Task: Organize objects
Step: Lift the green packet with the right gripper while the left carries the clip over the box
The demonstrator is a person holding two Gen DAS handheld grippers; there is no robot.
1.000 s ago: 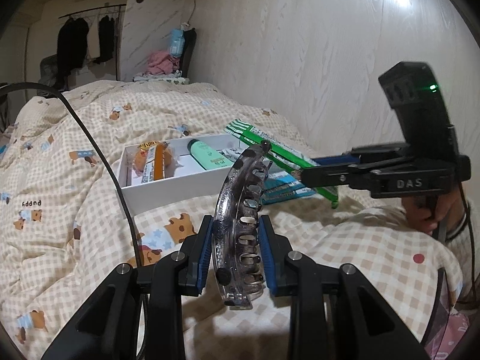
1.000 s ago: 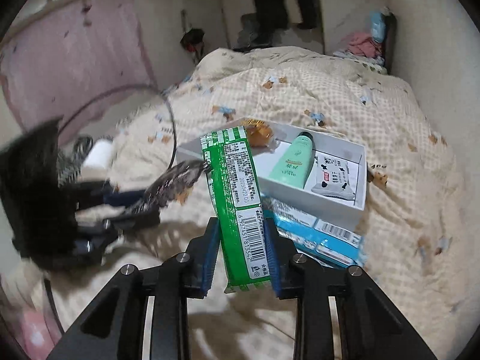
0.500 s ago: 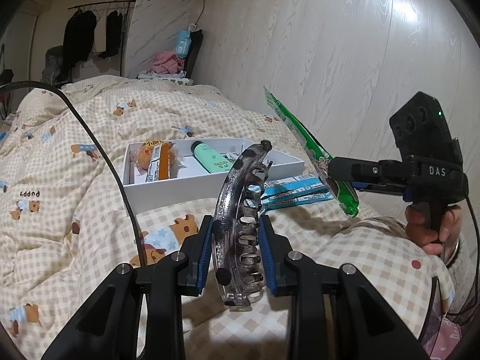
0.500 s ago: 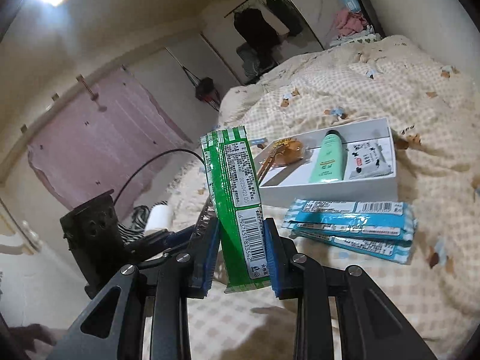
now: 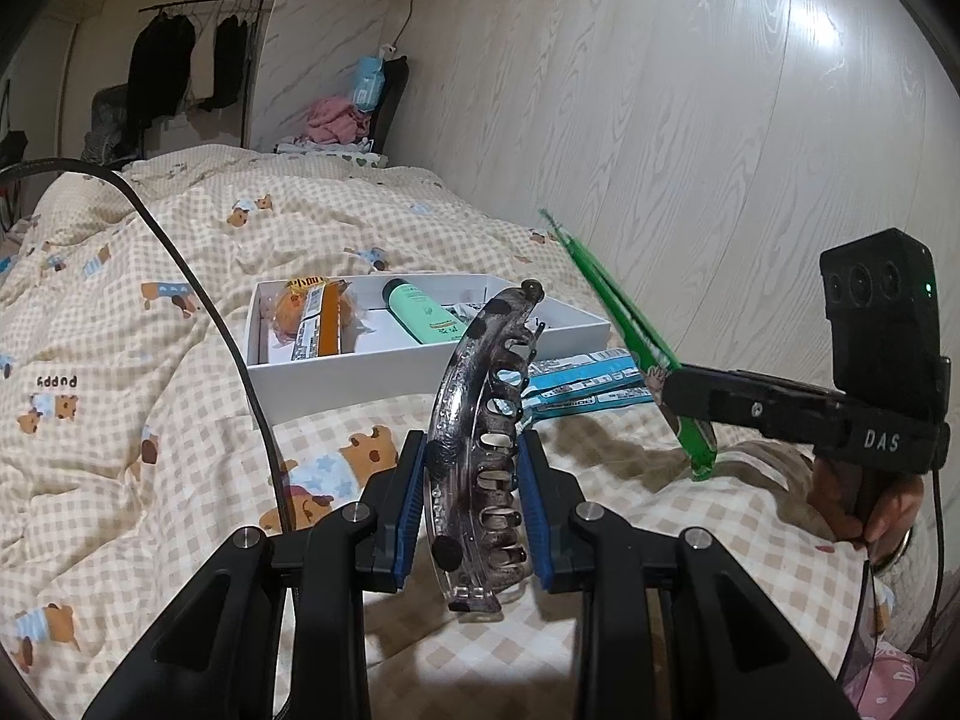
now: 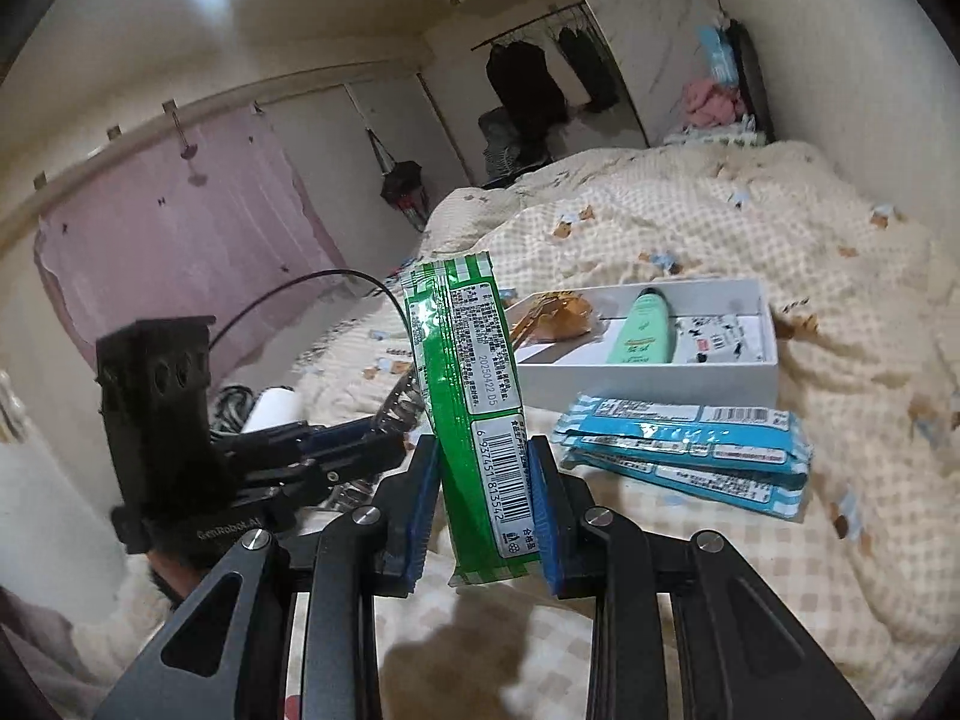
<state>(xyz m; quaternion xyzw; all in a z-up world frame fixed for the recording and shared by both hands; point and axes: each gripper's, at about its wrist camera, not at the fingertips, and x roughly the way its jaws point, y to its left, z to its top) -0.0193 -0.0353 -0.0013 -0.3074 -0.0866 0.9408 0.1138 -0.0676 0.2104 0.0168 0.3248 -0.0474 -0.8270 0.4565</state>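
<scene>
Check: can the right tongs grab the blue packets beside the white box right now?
Probably not yet. The right tongs are shut on the green packet, so nothing else fits between them. The path itself looks free: the blue packets lie uncovered on the quilt in front of the white box.

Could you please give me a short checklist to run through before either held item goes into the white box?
1. Left gripper clamped on the hair claw clip: ok.
2. Right gripper clamped on the green packet: ok.
3. White box open and unobstructed from above: ok.
4. Free floor inside the box: cannot tell; the orange snack, green tube and small sachet already fill much of it.
5. Blue packets lying outside the box, against its front wall: not ok, not yet sorted.
</scene>
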